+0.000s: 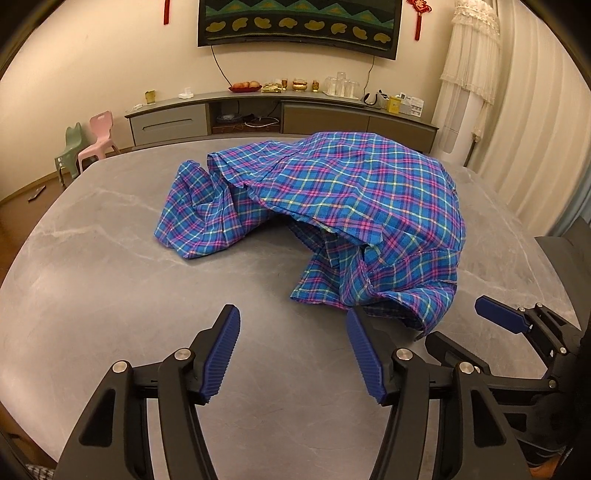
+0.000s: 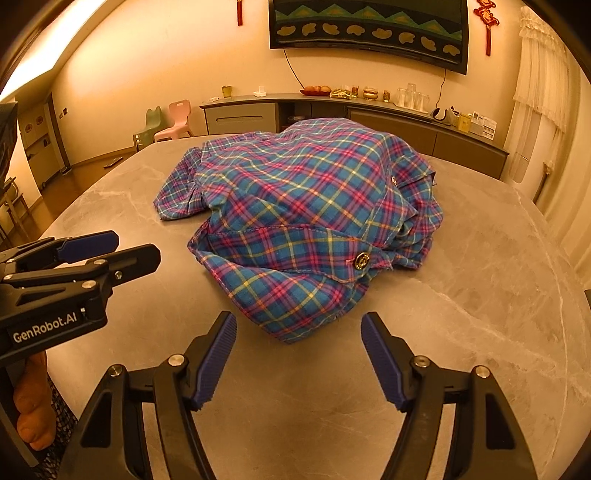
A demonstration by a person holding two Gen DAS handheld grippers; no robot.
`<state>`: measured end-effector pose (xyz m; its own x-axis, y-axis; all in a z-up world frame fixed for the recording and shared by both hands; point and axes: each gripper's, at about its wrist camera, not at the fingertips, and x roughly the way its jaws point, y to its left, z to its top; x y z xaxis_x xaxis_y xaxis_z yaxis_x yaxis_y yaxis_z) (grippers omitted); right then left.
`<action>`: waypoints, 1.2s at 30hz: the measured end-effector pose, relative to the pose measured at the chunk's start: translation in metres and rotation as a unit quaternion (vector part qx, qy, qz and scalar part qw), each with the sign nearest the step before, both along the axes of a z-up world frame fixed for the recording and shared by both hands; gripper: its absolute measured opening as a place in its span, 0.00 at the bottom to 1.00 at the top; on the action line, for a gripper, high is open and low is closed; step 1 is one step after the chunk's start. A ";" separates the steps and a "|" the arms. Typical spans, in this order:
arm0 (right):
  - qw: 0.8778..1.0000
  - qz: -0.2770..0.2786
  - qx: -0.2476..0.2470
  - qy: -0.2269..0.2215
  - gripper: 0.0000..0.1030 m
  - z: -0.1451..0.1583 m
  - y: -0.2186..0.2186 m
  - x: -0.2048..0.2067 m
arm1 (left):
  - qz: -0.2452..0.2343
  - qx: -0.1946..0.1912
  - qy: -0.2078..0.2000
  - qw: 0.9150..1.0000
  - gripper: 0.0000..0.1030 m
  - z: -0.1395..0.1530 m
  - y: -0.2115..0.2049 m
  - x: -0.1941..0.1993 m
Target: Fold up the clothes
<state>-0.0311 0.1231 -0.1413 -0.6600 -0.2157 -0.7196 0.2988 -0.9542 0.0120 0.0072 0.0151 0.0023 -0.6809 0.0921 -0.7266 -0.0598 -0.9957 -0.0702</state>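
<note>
While "GenRobot.AI" marks the left gripper [image 2: 110, 245], both jaws gape (possibly shirt [image 2: 295, 206] untouched).

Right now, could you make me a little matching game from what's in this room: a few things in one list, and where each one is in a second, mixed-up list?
Things:
1. shirt
2. fruit plate
3. pink chair
4. hanging

Places:
A. on the floor, by the green chair
B. on the wall above the sideboard
C. crumpled on the table
D. on top of the sideboard

Pairs: 1-C, 2-D, 3-A, 4-B
</note>
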 end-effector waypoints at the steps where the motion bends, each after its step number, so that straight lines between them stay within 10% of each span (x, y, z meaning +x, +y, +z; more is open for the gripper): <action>1: 1.000 -0.001 0.000 -0.001 0.70 -0.001 0.000 0.000 | 0.000 0.000 -0.001 1.000 0.59 0.000 0.000 0.000; 21: 1.000 -0.007 0.006 -0.015 0.69 -0.011 -0.002 -0.021 | 0.008 -0.007 -0.004 1.000 0.58 -0.001 0.001 -0.002; 24: 0.999 -0.009 0.002 -0.042 0.34 -0.023 0.001 -0.044 | 0.012 0.001 -0.008 1.000 0.58 -0.002 -0.003 -0.003; 26: 0.998 -0.017 -0.015 -0.062 0.10 -0.028 0.007 -0.054 | 0.011 0.030 -0.020 0.999 0.59 -0.005 -0.009 -0.005; 29: 0.994 0.018 -0.096 -0.047 0.05 0.011 0.011 -0.032 | 0.012 0.117 -0.038 0.992 0.60 -0.006 -0.027 -0.007; 32: 0.973 0.139 -0.182 0.007 0.05 0.079 0.013 0.033 | 0.037 0.245 -0.037 0.968 0.66 -0.003 -0.062 -0.008; 36: 0.989 0.103 -0.105 -0.004 0.05 0.065 0.030 0.043 | 0.043 0.304 -0.059 0.950 0.69 -0.012 -0.080 -0.019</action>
